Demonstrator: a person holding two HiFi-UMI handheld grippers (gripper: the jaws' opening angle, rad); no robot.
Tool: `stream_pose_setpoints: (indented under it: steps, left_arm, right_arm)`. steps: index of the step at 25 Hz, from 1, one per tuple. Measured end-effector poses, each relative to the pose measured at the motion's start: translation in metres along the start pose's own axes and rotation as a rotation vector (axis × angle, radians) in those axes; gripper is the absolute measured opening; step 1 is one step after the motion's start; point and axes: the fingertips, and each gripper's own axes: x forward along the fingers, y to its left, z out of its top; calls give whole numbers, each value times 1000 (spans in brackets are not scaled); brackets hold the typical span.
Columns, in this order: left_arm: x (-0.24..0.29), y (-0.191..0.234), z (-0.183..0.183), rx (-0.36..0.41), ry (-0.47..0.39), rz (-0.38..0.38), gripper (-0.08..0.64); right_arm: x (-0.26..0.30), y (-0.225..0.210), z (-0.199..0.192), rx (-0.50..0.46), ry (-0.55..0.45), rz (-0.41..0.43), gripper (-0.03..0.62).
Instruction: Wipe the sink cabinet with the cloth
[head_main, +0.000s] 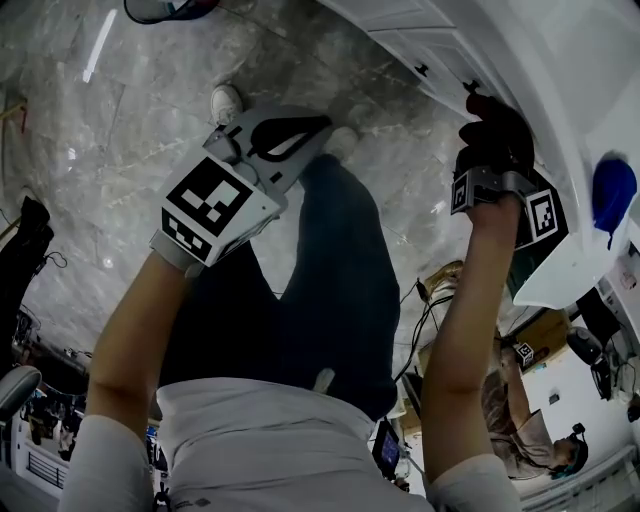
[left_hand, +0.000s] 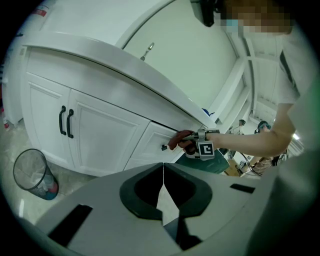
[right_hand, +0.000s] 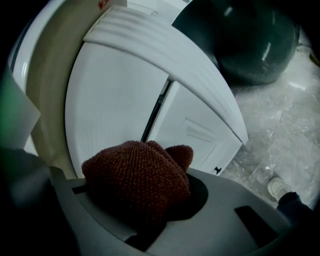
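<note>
Cloth (right_hand: 136, 175) between right gripper (right_hand: 142, 197) jaws

We seem to stand in a bathroom mock-up, perhaps a lab: white sink cabinet (head_main: 400, 25) at one o'clock, marble floor (head_main: 150, 120) at eleven, loose cables (head_main: 425, 310) at four.

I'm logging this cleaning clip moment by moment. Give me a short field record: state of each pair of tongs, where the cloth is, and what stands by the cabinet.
left tongs: shut, empty, held back from the cabinet
right tongs: shut on the cloth
cloth: reddish-brown, bunched, at the cabinet's upper front near a small dark knob
sink cabinet: white, doors closed, dark handles
bin: on the floor by the cabinet
</note>
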Motion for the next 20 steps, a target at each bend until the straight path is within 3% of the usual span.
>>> stream_pose_setpoints:
  steps: [8, 20]
  left_arm:
    - [14, -16, -7, -39, -30, 36, 12]
    - [24, -5, -18, -117, -76, 130, 12]
  right_arm:
    - [-3, -35, 28, -34, 25, -67, 32]
    - [41, -89, 27, -68, 68, -154, 32]
